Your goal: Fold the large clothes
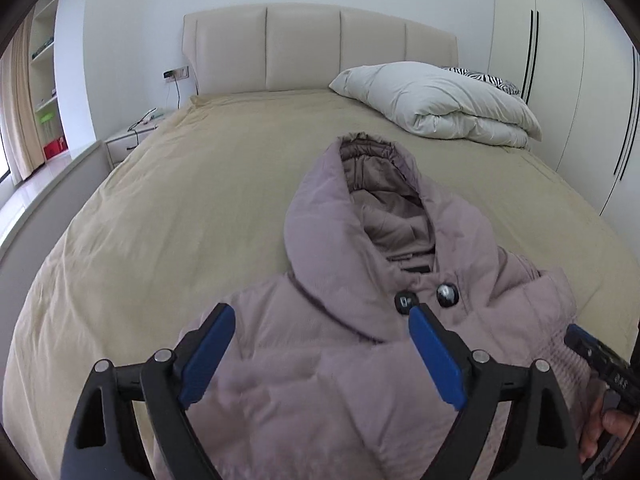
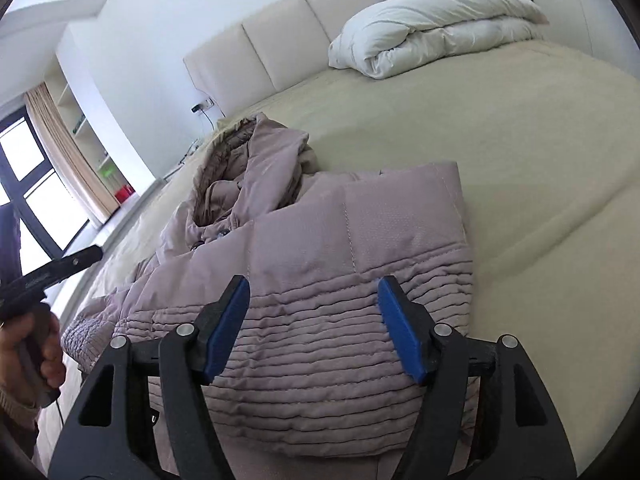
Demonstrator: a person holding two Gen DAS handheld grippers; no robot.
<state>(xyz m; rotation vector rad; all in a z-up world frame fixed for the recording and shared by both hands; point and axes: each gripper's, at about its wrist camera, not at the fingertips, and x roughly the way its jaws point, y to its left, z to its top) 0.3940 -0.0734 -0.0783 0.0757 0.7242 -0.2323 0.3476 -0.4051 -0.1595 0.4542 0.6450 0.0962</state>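
On the beige bedspread, well short of the cream padded headboard, your mauve quilted puffer jacket lies folded in on itself, its hood pointing toward the headboard and its two dark round buttons showing just below the hood opening. Your left gripper hangs over the jacket's chest with its blue-padded fingers spread wide and nothing between them. Your right gripper hovers above the ribbed hem band at the end of the jacket farthest from the headboard, its blue pads likewise wide apart and holding nothing; whether they touch the fabric cannot be told. A rolled white duvet rests near the headboard, with a zebra-striped pillow behind it. Beside the headboard stands a white nightstand, and beyond that a white shelf unit next to tan curtains.
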